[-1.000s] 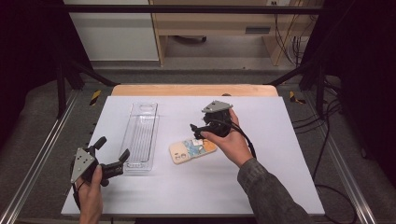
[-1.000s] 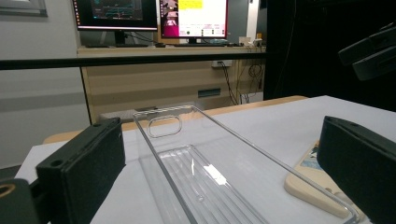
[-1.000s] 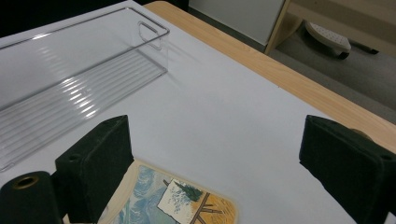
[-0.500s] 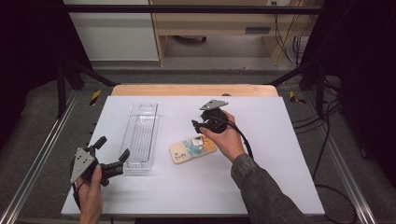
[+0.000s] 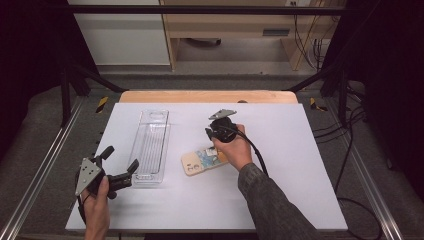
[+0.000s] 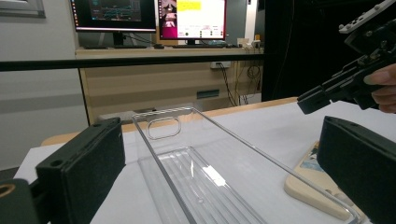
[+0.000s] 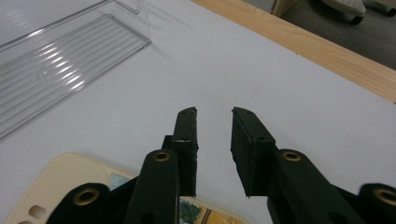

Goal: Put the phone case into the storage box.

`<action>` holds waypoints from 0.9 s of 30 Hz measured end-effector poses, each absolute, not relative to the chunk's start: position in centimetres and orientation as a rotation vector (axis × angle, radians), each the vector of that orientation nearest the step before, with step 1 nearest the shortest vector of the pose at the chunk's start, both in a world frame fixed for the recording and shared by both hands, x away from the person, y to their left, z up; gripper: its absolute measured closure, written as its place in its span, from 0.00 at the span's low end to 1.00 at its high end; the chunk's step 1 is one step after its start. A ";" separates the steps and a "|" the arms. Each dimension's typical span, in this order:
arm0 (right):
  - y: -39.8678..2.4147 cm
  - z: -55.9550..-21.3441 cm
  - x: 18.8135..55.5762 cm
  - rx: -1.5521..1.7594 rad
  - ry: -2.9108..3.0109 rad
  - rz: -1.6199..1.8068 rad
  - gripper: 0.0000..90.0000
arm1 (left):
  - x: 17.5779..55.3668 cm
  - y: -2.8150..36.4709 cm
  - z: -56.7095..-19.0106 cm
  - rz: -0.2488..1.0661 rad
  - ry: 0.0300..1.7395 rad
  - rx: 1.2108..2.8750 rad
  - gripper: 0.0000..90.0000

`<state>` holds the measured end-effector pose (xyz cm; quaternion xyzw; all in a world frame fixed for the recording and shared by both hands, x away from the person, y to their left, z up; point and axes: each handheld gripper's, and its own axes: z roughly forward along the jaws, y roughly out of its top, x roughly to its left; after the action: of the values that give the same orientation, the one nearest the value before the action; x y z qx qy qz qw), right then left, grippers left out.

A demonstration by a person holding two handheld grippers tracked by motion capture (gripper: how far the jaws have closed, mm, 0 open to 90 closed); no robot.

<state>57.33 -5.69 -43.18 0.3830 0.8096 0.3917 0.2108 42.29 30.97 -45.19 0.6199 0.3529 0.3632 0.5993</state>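
Your white table sheet (image 5: 300,165) is bare but for two things: the long clear plastic tray (image 5: 150,147) lies lengthwise at approx 9 o'clock of the cream phone case w/ a printed picture (image 5: 205,161), close but apart, likely so the case can go in. Your right gripper (image 7: 214,140) hangs over the case's 3 o'clock end, jaws just been closing w/ nothing between them yet, prob. narrowing to pinch its edge. Your left gripper (image 5: 120,177), jaws spread wide and empty, rests at the tray's near end (image 6: 205,182), touching or not I can't tell — nothing blocks the way.

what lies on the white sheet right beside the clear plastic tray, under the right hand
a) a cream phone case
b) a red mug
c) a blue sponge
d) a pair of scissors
a: a cream phone case with camera cutouts lies flat beside the clear plastic tray, partly under the right gripper.
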 end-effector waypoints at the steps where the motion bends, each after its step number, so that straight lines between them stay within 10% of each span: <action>1: -5.6 -43.4 57.4 1.066 2.252 1.089 0.83 | 42.3 31.0 -45.2 0.842 0.819 1.438 0.01; 27: -3.0 -47.3 57.7 1.119 2.398 1.069 1.00 | 42.3 31.1 -45.2 0.841 0.821 1.433 0.01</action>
<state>57.71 -3.02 -47.31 0.3880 0.8317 0.3705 0.1433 42.33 31.14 -45.16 0.6184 0.3544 0.3630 0.6002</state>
